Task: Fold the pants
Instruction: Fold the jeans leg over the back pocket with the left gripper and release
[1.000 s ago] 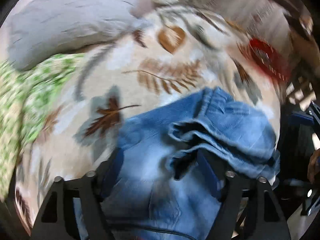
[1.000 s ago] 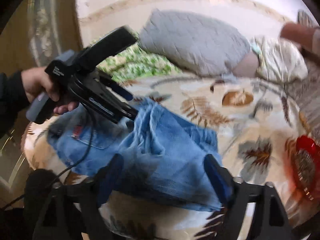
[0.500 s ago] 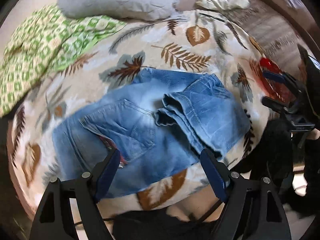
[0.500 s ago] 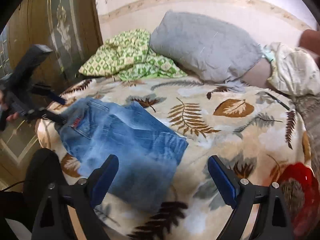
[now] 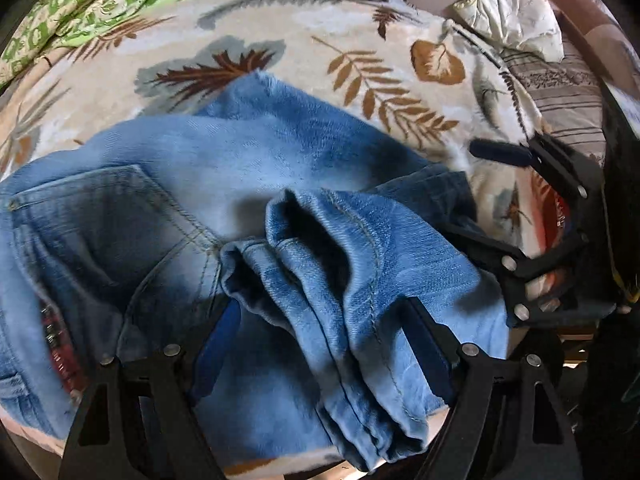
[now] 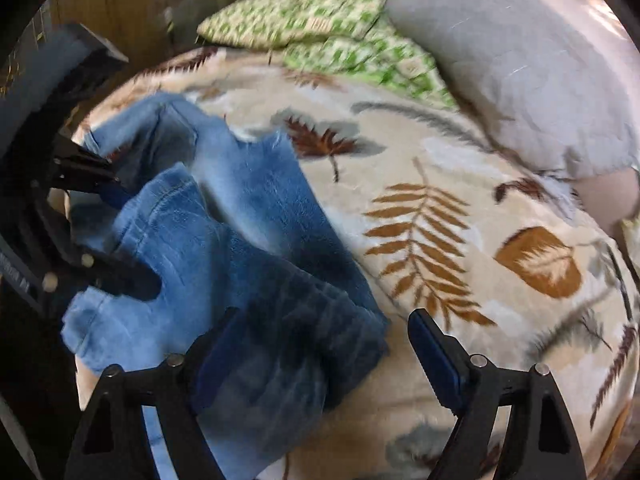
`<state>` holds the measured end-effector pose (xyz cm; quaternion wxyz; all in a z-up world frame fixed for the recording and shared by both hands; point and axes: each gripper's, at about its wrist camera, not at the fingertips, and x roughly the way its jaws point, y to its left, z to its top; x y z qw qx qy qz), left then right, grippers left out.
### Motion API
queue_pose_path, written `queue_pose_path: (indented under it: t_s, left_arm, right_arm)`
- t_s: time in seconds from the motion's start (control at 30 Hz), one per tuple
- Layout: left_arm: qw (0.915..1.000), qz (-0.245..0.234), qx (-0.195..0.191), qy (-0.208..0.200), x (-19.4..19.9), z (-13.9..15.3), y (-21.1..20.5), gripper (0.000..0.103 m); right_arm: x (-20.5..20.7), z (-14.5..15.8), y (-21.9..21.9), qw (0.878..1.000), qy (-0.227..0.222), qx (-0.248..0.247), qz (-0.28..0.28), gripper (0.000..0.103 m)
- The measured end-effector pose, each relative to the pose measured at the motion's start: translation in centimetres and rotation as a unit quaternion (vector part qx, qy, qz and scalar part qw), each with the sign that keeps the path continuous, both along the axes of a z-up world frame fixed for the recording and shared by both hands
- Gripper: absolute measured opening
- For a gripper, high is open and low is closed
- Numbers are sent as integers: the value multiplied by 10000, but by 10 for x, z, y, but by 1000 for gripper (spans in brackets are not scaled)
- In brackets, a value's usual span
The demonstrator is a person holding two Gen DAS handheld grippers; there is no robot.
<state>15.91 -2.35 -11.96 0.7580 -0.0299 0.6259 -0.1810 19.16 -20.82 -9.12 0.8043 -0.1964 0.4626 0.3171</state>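
Left wrist view: blue jeans (image 5: 248,184) lie partly folded on a leaf-print blanket (image 5: 360,40) that covers the bed. Back pocket faces up at left. The leg ends are doubled back over the seat in a bunched roll toward the near edge of the bed. Left gripper (image 5: 320,344) points steeply down over that roll, jaws wide apart. The bunched denim lies between the fingers, but the pads do not press it.

The right gripper (image 5: 476,192) comes in from the right edge at the fold of the legs. One blue pad is over the blanket, the other finger on or just over the denim.

Right wrist view, somewhat blurred: right gripper (image 6: 316,356) over the dark folded corner of the jeans (image 6: 256,208). Jaws closing, still apart. Left finger over denim, right finger over bare blanket (image 6: 460,160). No grip seen.

Far side of bed: grey pillow (image 6: 520,60), green patterned cloth (image 6: 320,20) beside it.
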Motion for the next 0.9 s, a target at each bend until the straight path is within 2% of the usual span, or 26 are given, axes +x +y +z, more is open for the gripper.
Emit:
queue_pose_path:
  t_s: [0.1, 0.13, 0.17, 0.2, 0.23, 0.27, 0.33, 0.43, 0.47, 0.53, 0.57, 0.6, 0.67, 0.7, 0.73, 0.77, 0.8, 0.83, 0.87, 0.9]
  left_arm:
    - [9999, -4, -83, -87, -1, -6, 1, 83]
    - [9998, -28, -90, -164, -2, -6, 1, 79]
    - [9994, -109, -143, -279, -3, -5, 1, 52]
    - [9987, -265, -308, -311, -4, -5, 0, 30]
    - [9972, -484, -476, -320, -6, -3, -4, 11]
    - [9960, -651, -327, -520, -9, 3, -9, 10]
    - [9872, -1163, -240, -1065, -20, 24, -21, 10]
    - [9712, -1518, -657, -1715, -28, 63, -25, 9]
    - [9696, -1529, -694, -1783, -26, 68, -24, 10]
    - [9789, -1364, -558, -1417, -10, 56, -21, 10]
    - [9881, -1136, -478, -920, 5, 35, -17, 10]
    - [9927, -1008, -330, -572, 16, 14, -16, 11]
    - [9964, -847, -4, -102, 29, -24, -11, 18]
    - [9973, -705, -202, -47, 33, -30, -6, 18]
    - [9975, -635, -318, -39, 32, -28, -3, 19]
    - [9974, -586, -408, -65, 31, -21, 0, 29]
    - [9978, -561, -304, -155, 28, -16, 3, 44]
    - [9980, -521, -95, -336, 23, -6, 7, 74]
    - [9974, -501, -101, -513, 17, 4, 13, 83]
    - [9964, -500, -117, -672, 10, 16, 17, 84]
  right_arm:
    - [15, -24, 12, 9987, 474, -157, 134, 85]
    - [18, -31, 15, 9975, 676, -145, 158, 74]
    - [17, -34, 17, 9968, 762, -113, 228, 69]
    - [15, -35, 19, 9971, 690, -147, 277, 59]
    - [10, -33, 21, 9975, 587, -174, 361, 35]
    - [6, -28, 19, 9979, 511, -141, 365, 25]
    - [-1, -17, 11, 9991, 342, -99, 214, 20]
    - [-11, 5, -19, 9988, 144, 391, -246, 18]
    - [-13, 12, -30, 9975, 111, 583, -394, 18]
    - [-12, 22, -55, 9919, 138, 968, -808, 18]
    - [-8, 20, -60, 9904, 191, 971, -960, 18]
    - [-2, 13, -60, 9899, 276, 884, -1076, 18]
    - [14, -15, -55, 9886, 585, 518, -1283, 18]
    - [19, -27, -51, 9879, 671, 422, -1330, 19]
    - [24, -34, -48, 9866, 732, 433, -1389, 26]
    - [27, -34, -49, 9843, 744, 505, -1517, 36]
    - [29, -31, -51, 9825, 769, 533, -1610, 46]
    - [28, -26, -56, 9797, 797, 576, -1745, 72]
    - [25, -17, -64, 9770, 779, 693, -1861, 83]
    - [18, -7, -73, 9745, 693, 877, -1948, 83]
